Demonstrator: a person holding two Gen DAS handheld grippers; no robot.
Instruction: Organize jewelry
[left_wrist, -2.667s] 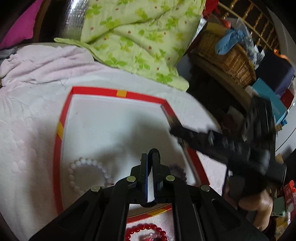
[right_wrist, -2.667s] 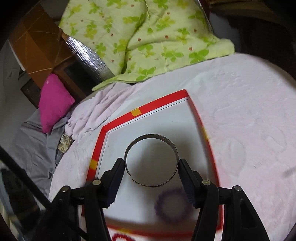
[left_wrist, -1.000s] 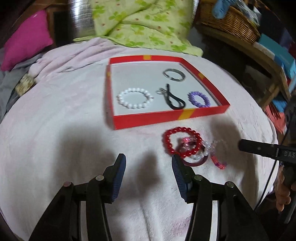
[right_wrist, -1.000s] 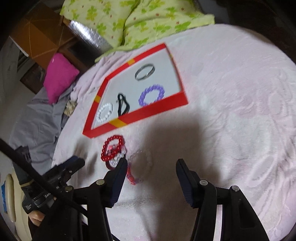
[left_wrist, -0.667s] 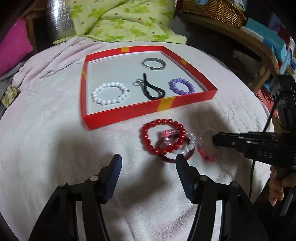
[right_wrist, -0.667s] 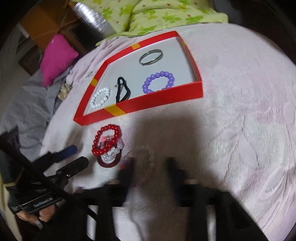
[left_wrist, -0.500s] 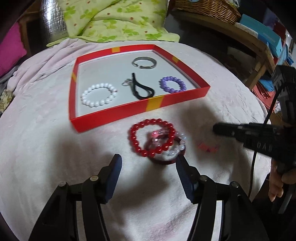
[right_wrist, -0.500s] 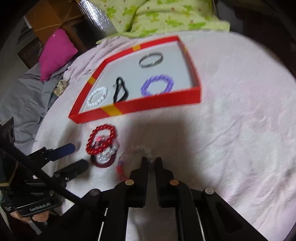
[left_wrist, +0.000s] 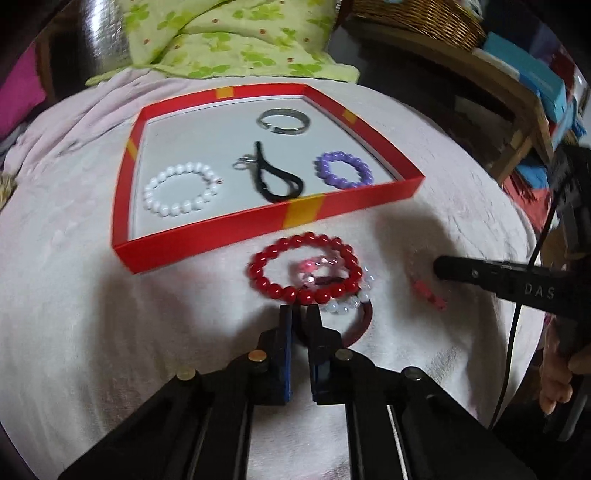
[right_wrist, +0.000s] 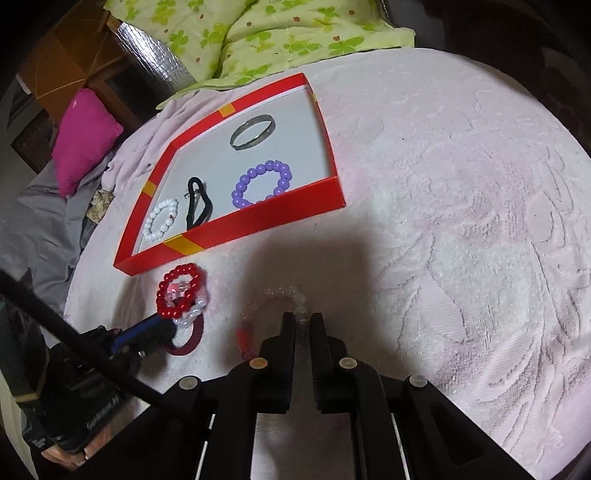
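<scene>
A red tray (left_wrist: 207, 232) (right_wrist: 236, 227) on the pink blanket holds a silver bangle (left_wrist: 283, 120), a black cord (left_wrist: 275, 175), a white bead bracelet (left_wrist: 181, 190) and a purple bead bracelet (left_wrist: 343, 170) (right_wrist: 263, 182). In front of it lies a pile: a red bead bracelet (left_wrist: 303, 267) (right_wrist: 180, 290), a pale bead bracelet (left_wrist: 347, 304) and a dark red bangle (left_wrist: 364, 321). My left gripper (left_wrist: 300, 312) is shut on the dark red bangle at the pile's near edge. My right gripper (right_wrist: 303, 319) is shut on a clear bead bracelet (right_wrist: 275, 295) with a red tassel (right_wrist: 242, 341).
A green floral quilt (left_wrist: 221, 40) lies behind the tray. A magenta pillow (right_wrist: 85, 140) sits at the left. A wicker basket (left_wrist: 417, 18) and blue boxes (left_wrist: 532, 81) stand on a wooden shelf at the right, past the bed's edge.
Both grippers dropped their items in the tray, pulled back open, then came down to the loose pile. The right closed first on the clear bracelet; the left has now closed at the pile.
</scene>
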